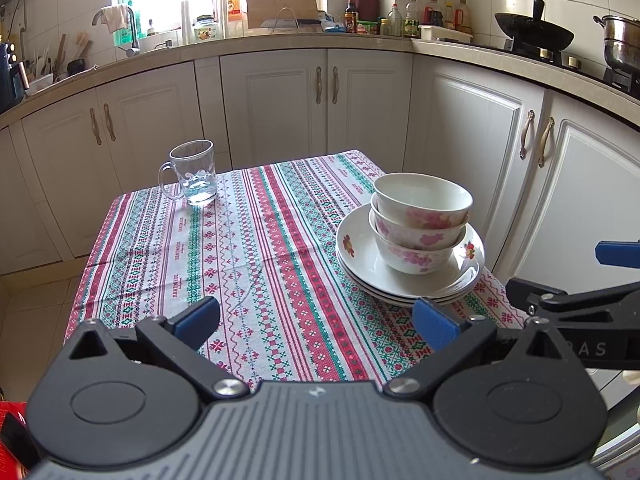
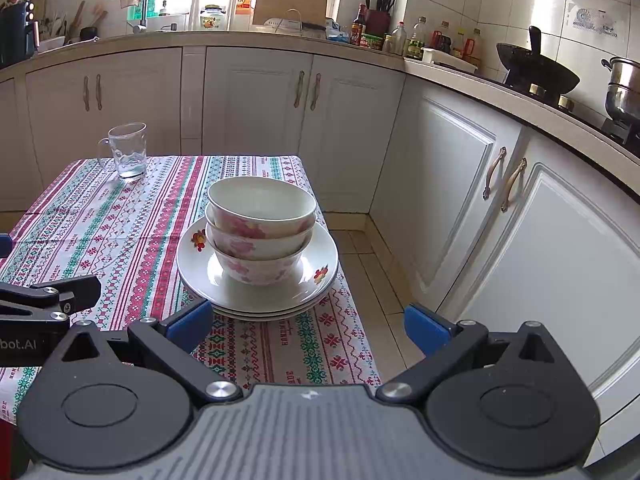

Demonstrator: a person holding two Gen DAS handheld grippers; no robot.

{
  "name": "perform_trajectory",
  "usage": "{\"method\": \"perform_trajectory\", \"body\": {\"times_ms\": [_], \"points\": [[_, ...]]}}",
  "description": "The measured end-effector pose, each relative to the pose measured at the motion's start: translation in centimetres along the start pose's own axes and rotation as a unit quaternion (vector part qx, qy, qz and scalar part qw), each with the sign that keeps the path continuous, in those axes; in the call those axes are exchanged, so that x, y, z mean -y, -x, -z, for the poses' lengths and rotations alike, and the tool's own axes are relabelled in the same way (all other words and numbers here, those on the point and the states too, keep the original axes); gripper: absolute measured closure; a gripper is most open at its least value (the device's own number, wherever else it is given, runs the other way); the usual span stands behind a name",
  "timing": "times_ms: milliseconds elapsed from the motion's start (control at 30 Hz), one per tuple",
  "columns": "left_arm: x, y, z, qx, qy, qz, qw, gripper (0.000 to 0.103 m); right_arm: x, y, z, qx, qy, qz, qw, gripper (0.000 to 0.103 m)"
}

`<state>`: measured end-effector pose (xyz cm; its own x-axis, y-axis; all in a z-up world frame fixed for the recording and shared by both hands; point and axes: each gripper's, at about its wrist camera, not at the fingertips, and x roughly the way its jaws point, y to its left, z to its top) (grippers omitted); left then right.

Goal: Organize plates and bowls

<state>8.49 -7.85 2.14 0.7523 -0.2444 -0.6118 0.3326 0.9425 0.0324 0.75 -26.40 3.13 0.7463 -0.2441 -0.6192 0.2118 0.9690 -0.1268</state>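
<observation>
Steel pot (image 1: 622, 42) cut by right edge; bottle labels (image 1: 404, 20) unreadable.

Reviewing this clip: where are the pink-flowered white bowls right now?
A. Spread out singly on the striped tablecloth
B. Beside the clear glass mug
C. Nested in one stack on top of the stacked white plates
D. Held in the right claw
C: three pink-flowered white bowls sit nested on the stacked white plates, while both the left claw and the right claw are open and hold nothing.
</observation>
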Motion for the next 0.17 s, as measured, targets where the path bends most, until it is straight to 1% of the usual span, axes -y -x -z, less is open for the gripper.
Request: {"method": "perform_trajectory", "body": {"times_ms": [167], "points": [[-0.05, -0.11, -0.05, -0.001, 0.000, 0.000, 1.0000, 0.001, 0.05, -0.02, 0.01, 0.001, 0.001, 0.002, 1.000, 0.000]]}}
